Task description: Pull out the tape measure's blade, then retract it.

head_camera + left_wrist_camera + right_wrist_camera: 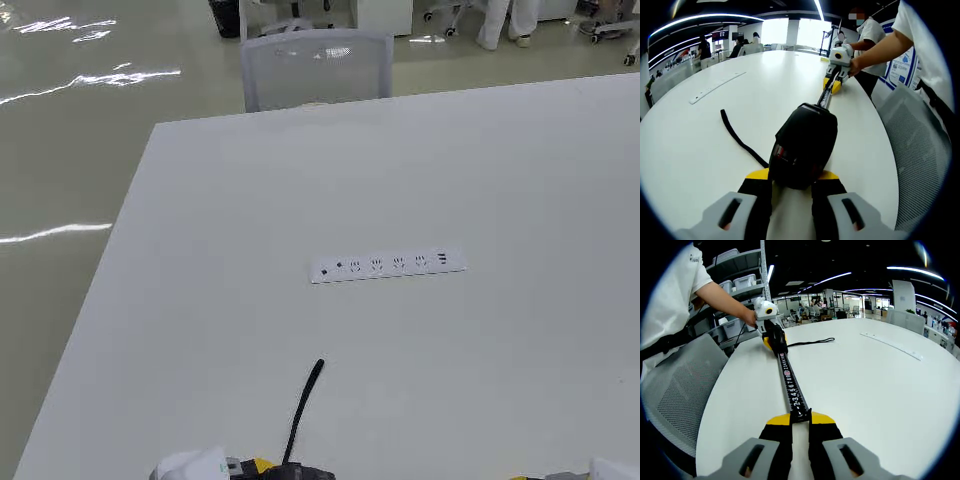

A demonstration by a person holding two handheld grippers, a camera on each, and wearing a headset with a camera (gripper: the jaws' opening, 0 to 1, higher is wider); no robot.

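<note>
Left claw (792, 181) is clamping the tape measure case (802, 145) on the white counter (865, 380). Right claw (800, 419) is pinching the blade (789, 382) tip, stretched between them. Pull-out is looking done, with retraction not yet happening.

Your white table (250, 300) carries 1 white power strip (388, 265), lying flat near the middle with its row of sockets facing up. At the table's far edge you have 1 grey mesh-backed chair (315, 68). Beyond it a glossy pale floor (70, 150) catches streaks of light, and a person in white (500, 22) stands well off. In the left gripper view, a 2nd mesh chair back (920, 135) sits just beside the table's edge. In the right gripper view, shelves with storage bins (737, 265) rise behind.
</note>
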